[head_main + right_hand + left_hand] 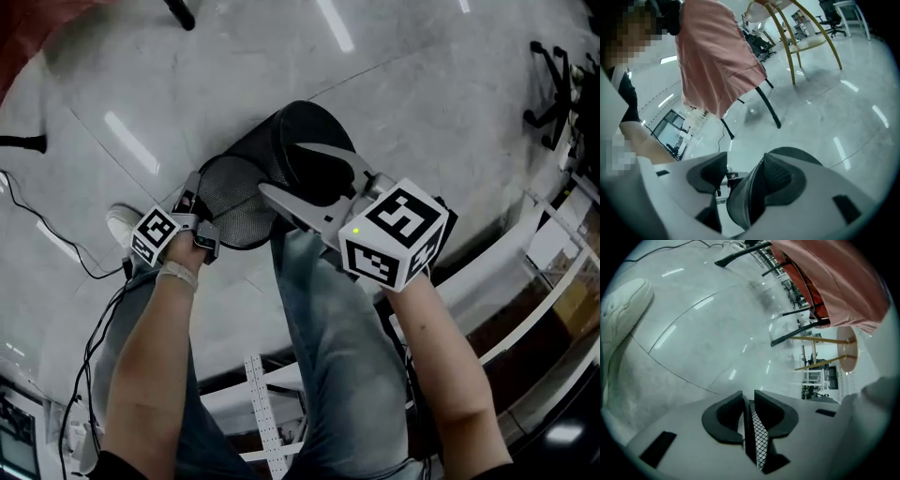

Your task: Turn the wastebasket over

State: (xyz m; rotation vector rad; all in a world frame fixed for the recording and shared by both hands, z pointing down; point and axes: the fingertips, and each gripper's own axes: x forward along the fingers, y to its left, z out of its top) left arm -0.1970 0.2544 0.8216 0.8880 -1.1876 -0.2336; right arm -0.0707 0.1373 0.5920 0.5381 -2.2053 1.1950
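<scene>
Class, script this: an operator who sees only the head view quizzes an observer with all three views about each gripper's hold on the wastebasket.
Operator: Is the left gripper on the wastebasket?
Observer: Yes. Its own view shows its pads pinching the mesh wall.
Operator: And the right gripper?
Observer: Jaws apart; the mesh wall stands between them, close beside one jaw only.

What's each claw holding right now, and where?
Left claw clamps the wastebasket by its mesh edge. Right claw straddles its wall, jaws open.
</scene>
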